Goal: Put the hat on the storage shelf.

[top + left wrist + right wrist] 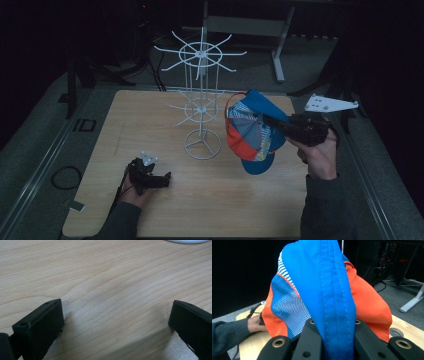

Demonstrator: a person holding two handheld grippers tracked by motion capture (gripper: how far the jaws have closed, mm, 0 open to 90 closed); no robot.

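A blue and orange mesh cap (pixel 252 134) hangs in the air right of a white wire rack (pixel 201 100) that stands on the wooden table (pixel 150 115). My right gripper (pixel 267 121) comes in from the right and is shut on the cap's blue fabric. Up close, that blue strip (pixel 324 285) runs between the right gripper's (pixel 334 327) jaws, with orange and mesh panels on either side. My left gripper (pixel 167 179) rests low at the table's front left. Its jaws (pixel 117 315) stand wide apart over bare wood, with nothing between them.
The rack's round base (pixel 202 145) sits mid-table, and its white rim (pixel 186 241) lies just beyond the left gripper. Wire arms spread out at two heights. A cable loop (pixel 65 176) lies on the floor to the left. A desk leg (pixel 279 50) stands behind the table.
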